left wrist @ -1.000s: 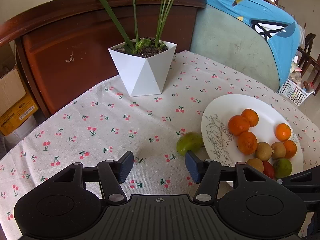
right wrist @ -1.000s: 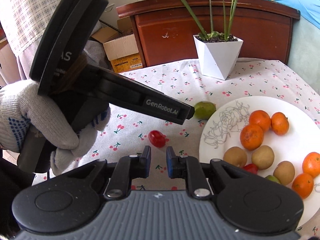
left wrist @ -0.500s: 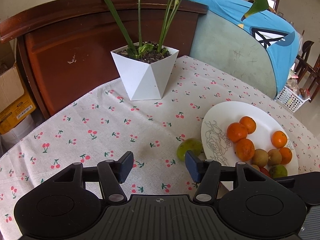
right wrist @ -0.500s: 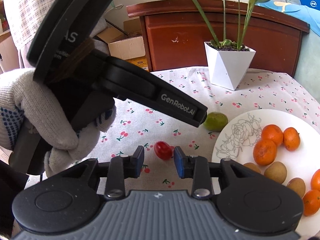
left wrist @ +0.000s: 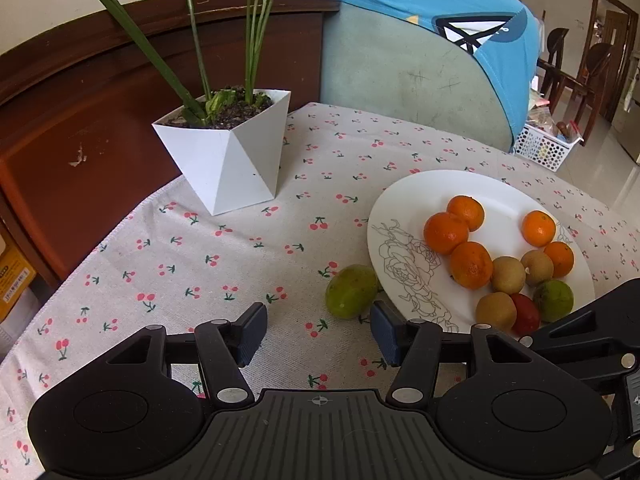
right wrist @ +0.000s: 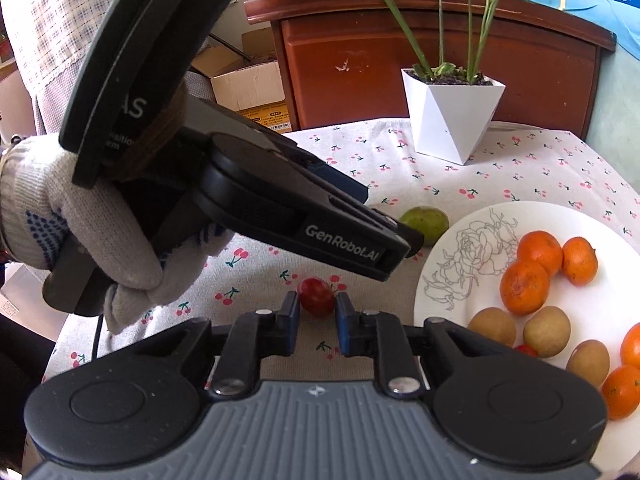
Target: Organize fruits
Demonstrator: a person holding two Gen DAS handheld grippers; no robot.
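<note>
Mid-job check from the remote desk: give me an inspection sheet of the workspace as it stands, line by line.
Surface: cherry-print tablecloth covers the table.
Job's things: white plate holds oranges, brown fruits, a red fruit and a green one; green fruit lies on the cloth against the plate rim; small red fruit lies on the cloth.
Clutter: white planter with a plant.
Grippers: left gripper open, close to the green fruit; right gripper open, fingers either side of the small red fruit, contact unclear.
Cables: thin dark cable below the gloved hand.
Surroundings: wooden furniture, cardboard boxes, blue-covered chair, white basket.
</note>
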